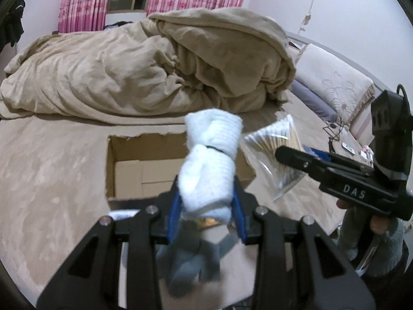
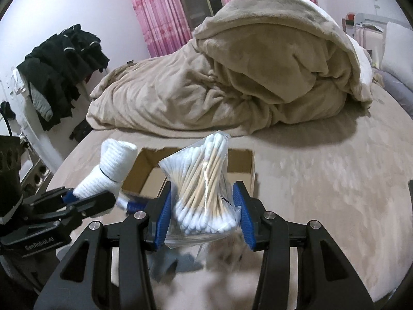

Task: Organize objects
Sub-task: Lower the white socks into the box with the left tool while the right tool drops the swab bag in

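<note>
Over the beige bed, the left gripper (image 1: 206, 201) is clamped on a rolled white sock bundle (image 1: 210, 162) above the open brown cardboard box (image 2: 240, 160); beside it, the right gripper (image 2: 204, 217) pinches a clear plastic bag of wooden cotton swabs (image 2: 204, 188).

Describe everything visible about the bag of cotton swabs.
The bag of cotton swabs is a clear, crinkled plastic pouch packed with wooden-stemmed swabs with white tips at both ends. It is held roughly upright, off the bed, squeezed at its lower half between the blue-padded jaws of the right gripper, so the swabs fan out above. It hangs in front of the open cardboard box. Nothing else touches it.
</note>
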The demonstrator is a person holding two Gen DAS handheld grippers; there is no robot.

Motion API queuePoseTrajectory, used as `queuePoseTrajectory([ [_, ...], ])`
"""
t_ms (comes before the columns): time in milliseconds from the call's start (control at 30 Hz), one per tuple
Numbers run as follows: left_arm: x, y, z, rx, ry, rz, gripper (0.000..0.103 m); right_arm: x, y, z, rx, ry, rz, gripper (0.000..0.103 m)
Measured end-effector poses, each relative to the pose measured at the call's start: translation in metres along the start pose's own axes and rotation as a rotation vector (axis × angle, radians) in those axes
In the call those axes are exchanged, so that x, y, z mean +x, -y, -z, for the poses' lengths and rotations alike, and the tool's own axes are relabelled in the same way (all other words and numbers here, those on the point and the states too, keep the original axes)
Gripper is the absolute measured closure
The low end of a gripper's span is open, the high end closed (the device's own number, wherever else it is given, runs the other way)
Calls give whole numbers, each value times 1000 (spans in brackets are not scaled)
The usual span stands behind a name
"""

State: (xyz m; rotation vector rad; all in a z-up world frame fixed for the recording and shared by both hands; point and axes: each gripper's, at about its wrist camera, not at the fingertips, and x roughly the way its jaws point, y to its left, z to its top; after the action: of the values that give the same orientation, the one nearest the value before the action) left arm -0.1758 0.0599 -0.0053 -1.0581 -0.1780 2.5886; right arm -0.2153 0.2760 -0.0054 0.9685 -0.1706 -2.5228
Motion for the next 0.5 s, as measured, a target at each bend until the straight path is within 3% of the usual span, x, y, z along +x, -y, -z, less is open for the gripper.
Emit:
queuePoseTrajectory([
  [500, 138, -38, -4, -53, -153, -2, 65, 112, 32, -6, 41, -92, 8, 54],
])
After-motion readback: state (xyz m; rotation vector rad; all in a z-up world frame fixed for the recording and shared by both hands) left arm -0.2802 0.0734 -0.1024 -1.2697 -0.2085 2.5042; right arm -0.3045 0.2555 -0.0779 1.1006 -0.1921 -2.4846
